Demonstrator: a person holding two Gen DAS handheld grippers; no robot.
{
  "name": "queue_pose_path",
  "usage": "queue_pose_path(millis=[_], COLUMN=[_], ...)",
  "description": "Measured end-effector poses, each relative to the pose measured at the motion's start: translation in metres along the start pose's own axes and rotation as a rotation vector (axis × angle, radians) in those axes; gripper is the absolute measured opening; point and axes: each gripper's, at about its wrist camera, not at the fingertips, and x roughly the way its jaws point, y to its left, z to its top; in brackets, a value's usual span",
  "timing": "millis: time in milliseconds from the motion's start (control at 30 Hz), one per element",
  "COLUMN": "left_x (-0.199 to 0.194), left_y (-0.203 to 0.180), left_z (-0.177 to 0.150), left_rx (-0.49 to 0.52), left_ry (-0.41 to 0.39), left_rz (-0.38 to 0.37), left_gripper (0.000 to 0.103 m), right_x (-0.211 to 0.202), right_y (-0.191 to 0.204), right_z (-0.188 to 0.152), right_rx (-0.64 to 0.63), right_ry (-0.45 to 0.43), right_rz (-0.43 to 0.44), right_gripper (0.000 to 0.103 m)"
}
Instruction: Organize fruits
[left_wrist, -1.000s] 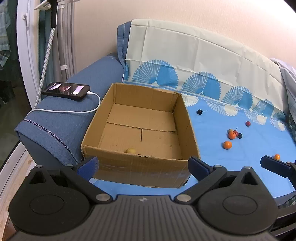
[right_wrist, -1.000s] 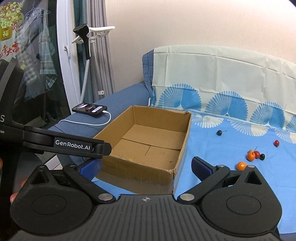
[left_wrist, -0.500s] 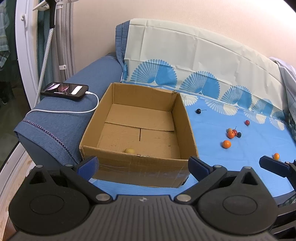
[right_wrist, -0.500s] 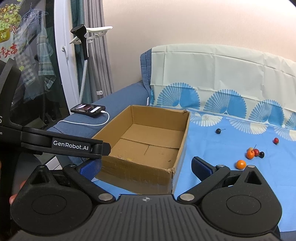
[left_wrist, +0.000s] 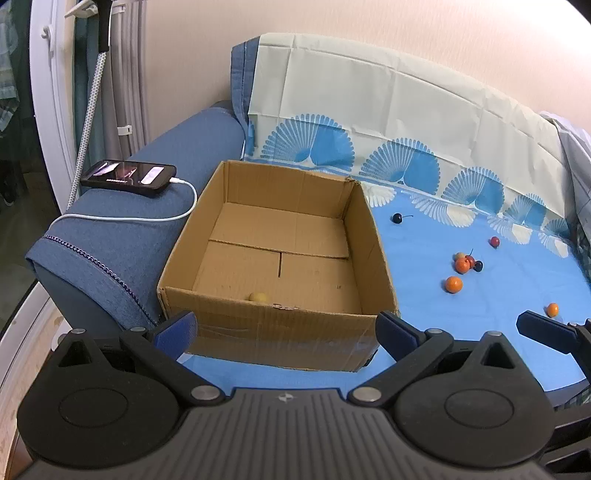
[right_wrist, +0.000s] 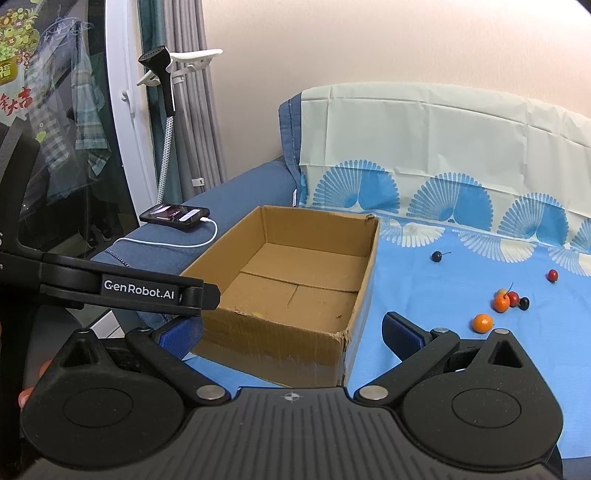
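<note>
Brown cardboard makes up the open box (left_wrist: 280, 254) that sits on a blue cloth (left_wrist: 424, 302) spread over the sofa seat, its flaps folded flat on the bottom. Inside it lies a single pale yellow fruit (left_wrist: 257, 297), tucked against the near wall; in the right wrist view only a sliver of that fruit (right_wrist: 257, 314) shows over the rim. The rest of the fruit lies loose on the cloth to the right of the box and well apart from it: a dark cherry (left_wrist: 397, 218) with a stem near the back, a small red fruit (left_wrist: 495, 242), a tight cluster (left_wrist: 466, 261) of an orange, a red, a pale and a dark piece touching one another, one orange (left_wrist: 453, 284) just in front of that cluster, and a smaller orange (left_wrist: 552, 309) nearer the front edge. The left gripper (left_wrist: 286, 328) is spread wide before the near wall of the box and grips nothing. The right gripper (right_wrist: 291, 330) is likewise spread wide and empty, beside the box's near corner. A phone (left_wrist: 128, 178) on a white charging cable (left_wrist: 147, 218) rests on the blue armrest (left_wrist: 122, 240) left of the box.
</note>
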Motion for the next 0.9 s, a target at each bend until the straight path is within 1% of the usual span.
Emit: queue_pose_path(millis=[367, 600, 733, 833, 900], left_x=[0.010, 0.019, 0.028, 0.039, 0.047], left_y=[-0.001, -0.008, -0.025, -0.046, -0.063], left_z=[0.000, 0.006, 0.012, 0.021, 0.027], left_rx=[0.000, 0.014, 0.065, 0.103, 0.119], left_ry=[0.028, 0.046, 0.049, 0.060, 0.071], left_rz=[0.008, 0.014, 0.017, 0.002, -0.023], left_gripper=[0.103, 0.103, 0.103, 0.103, 0.103], right_x=[0.008, 0.013, 0.008, 0.003, -0.001], right_y=[-0.005, -0.019, -0.042, -0.072, -0.098], right_z=[-0.004, -0.005, -0.006, -0.008, -0.013], right_rx=[0.028, 0.064, 0.108, 0.156, 0.198], right_ry=[0.023, 0.020, -0.015, -0.043, -0.051], right_rz=[0.002, -0.013, -0.071, -0.147, -0.211], right_gripper=[0.102, 0.102, 0.102, 0.102, 0.102])
